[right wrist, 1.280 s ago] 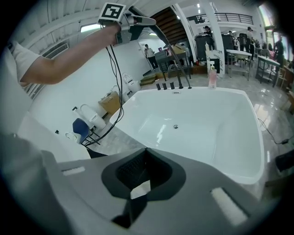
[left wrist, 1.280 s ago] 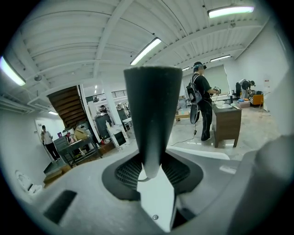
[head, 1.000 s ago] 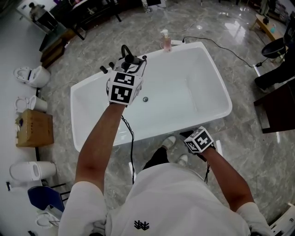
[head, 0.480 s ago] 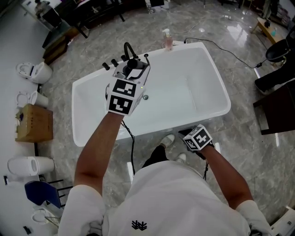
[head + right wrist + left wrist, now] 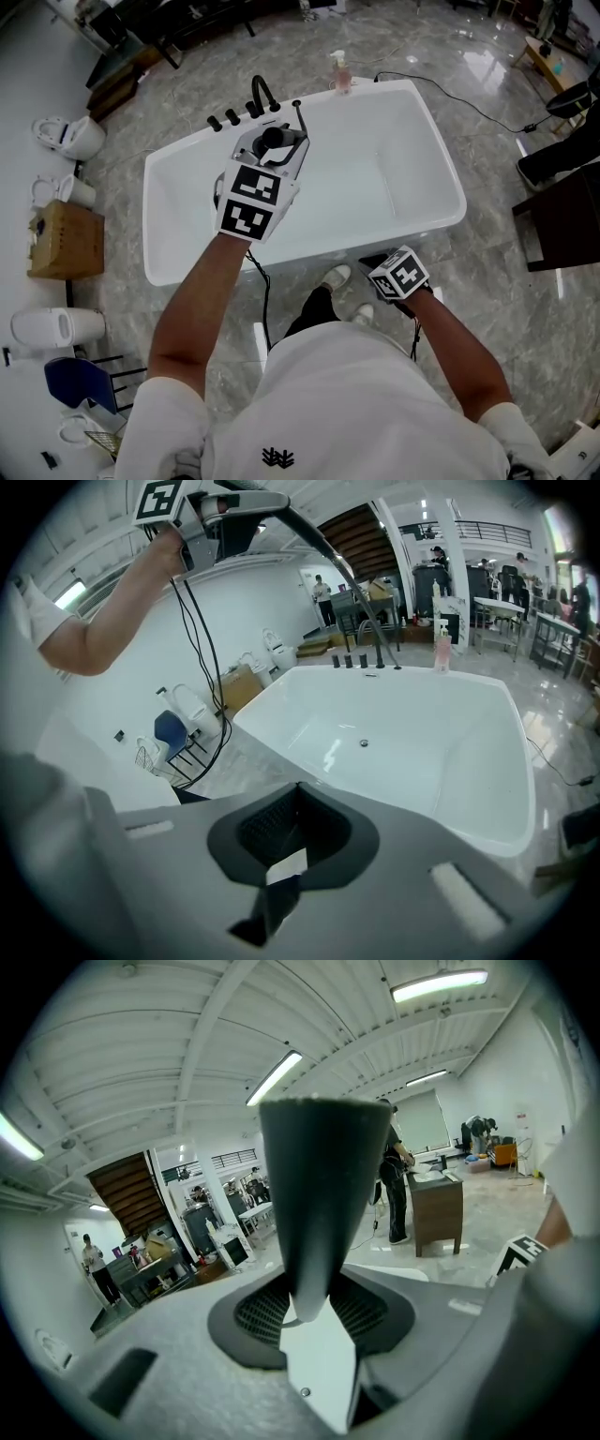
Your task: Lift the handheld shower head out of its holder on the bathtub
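The white bathtub (image 5: 441,141) lies across the head view. My left gripper (image 5: 281,141) hangs over its near-left part, shut on the slim black shower head (image 5: 301,117), which pokes out past the jaws toward the far rim. In the left gripper view its dark handle (image 5: 323,1194) rises straight out of the jaws. The right gripper view shows the wand (image 5: 314,536) held high above the tub (image 5: 422,752). My right gripper (image 5: 389,272) stays low outside the tub's near rim, jaws together with nothing between them (image 5: 281,874).
A black arched faucet (image 5: 261,94) and its knobs (image 5: 223,120) stand on the far rim, with a pink soap bottle (image 5: 338,75) to their right. A cardboard box (image 5: 66,242) and toilets (image 5: 70,136) sit on the floor at left, a dark cabinet (image 5: 562,225) at right.
My left gripper has drawn away from the faucet and knobs with the shower head, moving out over the tub and a little higher. The right gripper has stayed put.
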The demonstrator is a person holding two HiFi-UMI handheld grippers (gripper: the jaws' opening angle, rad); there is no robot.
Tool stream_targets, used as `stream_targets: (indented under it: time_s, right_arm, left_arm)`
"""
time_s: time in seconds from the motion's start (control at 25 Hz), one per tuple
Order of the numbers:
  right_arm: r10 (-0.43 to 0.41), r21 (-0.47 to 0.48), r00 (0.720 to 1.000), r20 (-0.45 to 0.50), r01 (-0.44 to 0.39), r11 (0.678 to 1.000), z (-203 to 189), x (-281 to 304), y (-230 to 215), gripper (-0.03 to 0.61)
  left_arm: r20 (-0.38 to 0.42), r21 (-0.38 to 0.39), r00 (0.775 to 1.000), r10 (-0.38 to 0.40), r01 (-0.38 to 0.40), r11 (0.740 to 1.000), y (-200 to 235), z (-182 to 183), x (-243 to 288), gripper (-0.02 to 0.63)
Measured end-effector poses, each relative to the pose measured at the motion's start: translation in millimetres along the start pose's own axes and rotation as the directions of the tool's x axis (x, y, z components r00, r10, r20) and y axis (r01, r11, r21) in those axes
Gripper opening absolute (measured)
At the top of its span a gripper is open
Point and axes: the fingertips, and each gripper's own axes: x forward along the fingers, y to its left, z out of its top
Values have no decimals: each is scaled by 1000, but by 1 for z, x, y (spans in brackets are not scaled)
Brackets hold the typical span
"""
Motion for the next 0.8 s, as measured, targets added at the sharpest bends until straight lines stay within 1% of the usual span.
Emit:
stream_targets:
  time_s: [0.24,0.4,0.6,0.8]
  right_arm:
    - [4,-3,1000,3,-4,1000,-6,-2,2,14]
    - [4,2,1000,10,-4,1000,-8,-5,2,14]
    - [4,2,1000,22,-4,1000,-9,-7,1,14]
    - [0,5,1000,24,0,1000,-9,-8,-3,14]
  left_arm:
    - [14,-24,1000,-16,17,1000,-16,1,-11,138]
    - [7,-13,999,-33,33,999,-28,-1,-15,138]
    - [-6,-29,1000,-27,27,999,-29,-9,-14,138]
    - [-6,-35,1000,-28,28,999,-29,-8,-13,138]
